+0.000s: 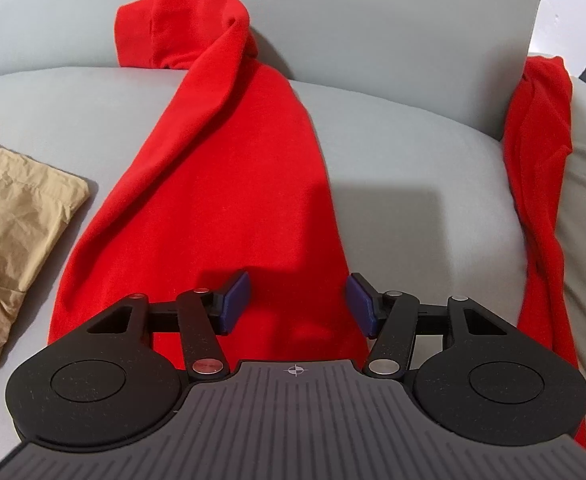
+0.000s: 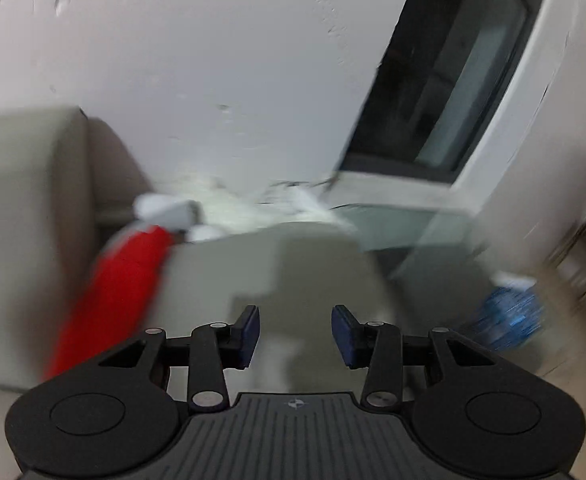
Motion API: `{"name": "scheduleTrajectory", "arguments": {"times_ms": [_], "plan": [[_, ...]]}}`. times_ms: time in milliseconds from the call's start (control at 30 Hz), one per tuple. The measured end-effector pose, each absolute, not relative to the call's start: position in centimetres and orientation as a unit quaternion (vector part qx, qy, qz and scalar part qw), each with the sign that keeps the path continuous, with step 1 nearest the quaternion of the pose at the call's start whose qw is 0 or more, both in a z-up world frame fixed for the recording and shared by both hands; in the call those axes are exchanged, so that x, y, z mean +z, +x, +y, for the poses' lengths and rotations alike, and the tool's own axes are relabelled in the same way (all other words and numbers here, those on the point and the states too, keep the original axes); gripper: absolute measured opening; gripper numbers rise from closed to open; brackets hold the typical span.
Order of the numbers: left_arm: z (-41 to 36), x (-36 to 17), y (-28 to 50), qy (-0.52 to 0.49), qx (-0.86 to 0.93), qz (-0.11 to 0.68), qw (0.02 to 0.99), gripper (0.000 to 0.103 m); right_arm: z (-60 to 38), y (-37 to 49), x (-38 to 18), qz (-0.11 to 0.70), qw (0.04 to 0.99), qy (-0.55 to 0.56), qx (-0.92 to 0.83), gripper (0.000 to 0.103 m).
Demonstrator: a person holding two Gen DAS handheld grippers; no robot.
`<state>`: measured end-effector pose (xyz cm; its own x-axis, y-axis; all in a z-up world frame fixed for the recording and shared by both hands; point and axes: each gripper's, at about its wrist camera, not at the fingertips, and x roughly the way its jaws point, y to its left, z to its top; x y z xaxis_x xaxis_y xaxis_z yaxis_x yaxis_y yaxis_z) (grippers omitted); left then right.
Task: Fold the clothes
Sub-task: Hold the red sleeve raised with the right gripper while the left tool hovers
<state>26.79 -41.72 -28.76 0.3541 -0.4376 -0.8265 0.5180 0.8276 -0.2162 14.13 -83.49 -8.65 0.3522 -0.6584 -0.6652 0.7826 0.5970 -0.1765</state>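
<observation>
A long red garment (image 1: pixel 221 184) lies folded lengthwise down the grey sofa seat (image 1: pixel 409 152), its far end draped up the backrest. My left gripper (image 1: pixel 297 302) is open and empty, just above the garment's near end. A second red piece (image 1: pixel 541 184) hangs over the sofa's right arm. A tan garment (image 1: pixel 17 220) lies crumpled at the left. In the blurred right wrist view my right gripper (image 2: pixel 295 330) is open and empty, above the sofa arm (image 2: pixel 293 272), with the red cloth (image 2: pixel 117 296) to its left.
The sofa backrest (image 1: pixel 373 32) rises behind the seat. The right wrist view shows a white wall (image 2: pixel 213 60), a dark window (image 2: pixel 445 80), a blurred white object (image 2: pixel 165 212) and a blue thing (image 2: pixel 509 316) on the floor at right.
</observation>
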Motion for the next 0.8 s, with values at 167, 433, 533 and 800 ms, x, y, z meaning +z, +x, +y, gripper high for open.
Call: {"name": "scheduleTrajectory", "arguments": {"times_ms": [167,433,533,800], "plan": [[-42.1,-28.9,26.9,0.047,-0.291,0.485,0.824,0.060,-81.9,19.5,-9.5,0.355,0.827,0.148,-0.411,0.036],[-42.2,-29.2,27.2,0.052,-0.297,0.481,0.823,0.061,-80.2,25.0,-13.0,0.432,0.775,0.119,-0.446,0.023],[-42.2,-29.1,27.3,0.048,-0.297,0.483,0.822,0.061,-78.2,25.1,-12.5,0.424,0.789,0.036,-0.442,0.001],[-41.9,-28.8,27.1,0.039,-0.294,0.488,0.821,0.060,-71.6,21.0,-0.6,0.286,0.891,-0.188,-0.298,0.001]]}}
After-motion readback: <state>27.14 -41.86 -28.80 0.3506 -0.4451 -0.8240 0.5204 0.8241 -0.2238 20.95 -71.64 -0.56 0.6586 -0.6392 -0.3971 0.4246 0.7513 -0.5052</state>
